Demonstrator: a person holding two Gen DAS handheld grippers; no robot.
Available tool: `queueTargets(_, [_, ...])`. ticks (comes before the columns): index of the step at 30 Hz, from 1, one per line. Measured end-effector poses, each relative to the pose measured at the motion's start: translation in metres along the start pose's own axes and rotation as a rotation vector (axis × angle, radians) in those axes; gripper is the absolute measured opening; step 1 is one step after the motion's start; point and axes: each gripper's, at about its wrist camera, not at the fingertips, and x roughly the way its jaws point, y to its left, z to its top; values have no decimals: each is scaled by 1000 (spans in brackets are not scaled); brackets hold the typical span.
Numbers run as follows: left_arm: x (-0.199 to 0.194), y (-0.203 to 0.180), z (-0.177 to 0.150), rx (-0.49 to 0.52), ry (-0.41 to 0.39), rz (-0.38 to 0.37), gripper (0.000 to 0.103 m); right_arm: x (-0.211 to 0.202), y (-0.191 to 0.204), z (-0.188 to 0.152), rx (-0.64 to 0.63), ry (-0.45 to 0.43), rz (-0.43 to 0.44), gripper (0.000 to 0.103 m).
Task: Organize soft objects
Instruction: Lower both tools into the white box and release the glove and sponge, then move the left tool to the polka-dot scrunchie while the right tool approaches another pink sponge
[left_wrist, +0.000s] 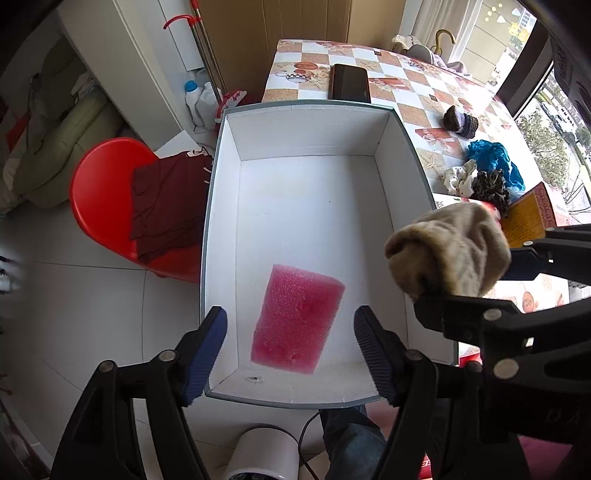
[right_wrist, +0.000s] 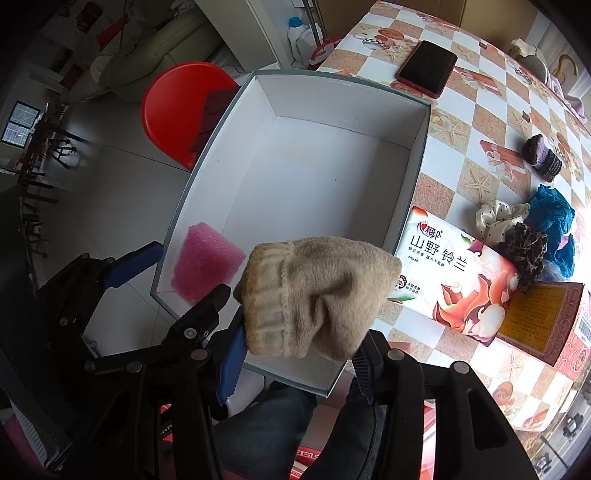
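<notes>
A white open box stands on the table's near edge; it also shows in the right wrist view. A pink sponge lies on its floor near the front; it shows in the right wrist view too. My left gripper is open and empty above the sponge. My right gripper is shut on a beige sock, held above the box's front right corner; the sock also shows in the left wrist view. More soft items lie right of the box: a blue cloth, a white dotted scrunchie, a leopard scrunchie, and a dark knitted piece.
A tissue pack and a red-brown carton lie right of the box. A phone lies behind the box. A red chair with a dark red cloth stands left of the table. A white cylinder is on the floor below.
</notes>
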Motion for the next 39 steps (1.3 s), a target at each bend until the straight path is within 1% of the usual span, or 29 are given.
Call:
queueTargets(1, [-1, 0, 0, 4, -6, 2, 80, -1, 0, 0, 0, -3, -1, 57])
queueTargets(2, [-1, -1, 1, 7, -6, 2, 80, -1, 0, 1, 1, -5, -2, 64])
queueTargets(3, [0, -2, 1, 8, 1, 0, 82, -2, 0, 1, 3, -11, -3, 81])
queueTargets(4, [2, -1, 2, 7, 14, -9, 85, -4, 0, 1, 7, -21, -5, 85])
queueTargets(6, [5, 0, 2, -8, 36, -27, 87, -6, -1, 1, 14, -35, -5, 85])
queueTargets(8, [5, 3, 1, -32, 30, -42, 91, -6, -4, 1, 26, -36, -10, 85])
queueTargets(10, [1, 6, 2, -52, 13, -44, 103, -5, -8, -1, 44, -28, -10, 85])
queueTargets(13, [-5, 11, 5, -83, -20, -67, 103, -4, -17, -4, 80, -24, -7, 85])
queueTargets(14, [-7, 11, 6, -85, -28, -71, 103, -4, -19, -4, 93, -24, -3, 88])
queueTargets(15, [-8, 10, 6, -84, -32, -68, 103, -6, -22, -5, 109, -29, -3, 97])
queueTargets(16, [-9, 10, 7, -83, -34, -67, 103, -8, -25, -5, 122, -40, -6, 102])
queueTargets(19, [-9, 7, 9, -83, -24, -82, 103, -13, -30, -7, 141, -59, 2, 102])
queueTargets(22, [-11, 2, 13, -73, -26, -90, 103, -15, -33, -8, 146, -56, -3, 102])
queueTargets(26, [-15, -8, 18, -45, -35, -93, 103, -18, -45, -10, 176, -52, 20, 102])
queueTargets(30, [-19, -19, 29, -27, -43, -113, 103, -33, -62, -11, 222, -87, 36, 102])
queueTargets(35, [-27, -41, 52, 33, -60, -123, 103, -64, -94, -9, 297, -150, 47, 102])
queueTargets(39, [-32, -65, 74, 100, -80, -124, 103, -90, -134, -12, 392, -188, 53, 102])
